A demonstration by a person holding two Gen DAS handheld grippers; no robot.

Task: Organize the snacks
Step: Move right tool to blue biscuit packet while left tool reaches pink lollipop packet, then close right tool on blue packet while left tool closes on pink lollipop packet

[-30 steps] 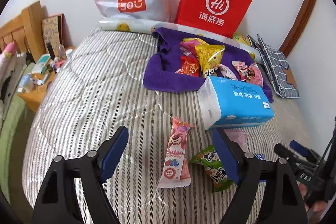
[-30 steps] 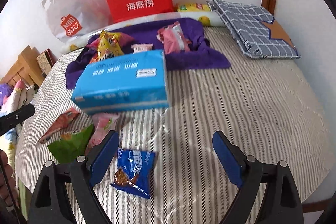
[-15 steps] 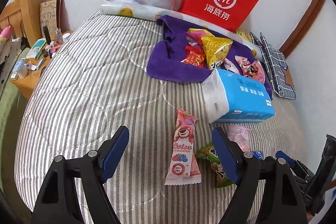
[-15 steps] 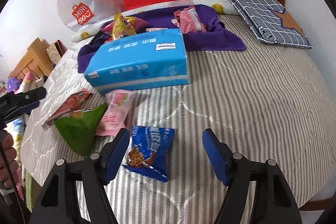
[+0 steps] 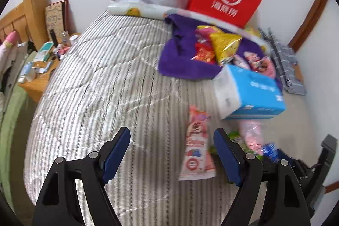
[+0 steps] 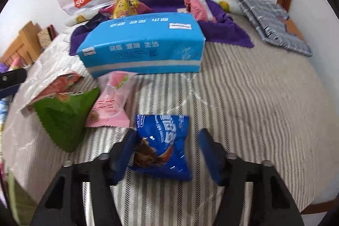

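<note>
The blue snack bag point(image 6: 162, 146) is lying on the striped bed point(image 6: 254, 109), between the wide-open fingers of the right claw point(image 6: 167, 154), which is holding nothing. It looks light, puffy and crinkly, so squeezing its middle gently seems best. The left claw point(image 5: 171, 154) is also hanging open and empty, beside the pink snack bar point(image 5: 196, 147).

Likely home bedroom: striped bed point(image 5: 101, 82), headboard point(image 5: 25, 14).

A grey-and-white striped bed point(image 6: 254, 99) carries everything. Between the right tongs point(image 6: 167, 154) lies a blue snack packet point(image 6: 163, 145); just left of them lie a pink packet point(image 6: 110, 103) and a green packet point(image 6: 61, 115). Ahead of them sits a blue tissue pack point(image 6: 144, 50), beyond it a purple cloth point(image 6: 224, 31); far right, a checked cloth point(image 6: 275, 24).
</note>
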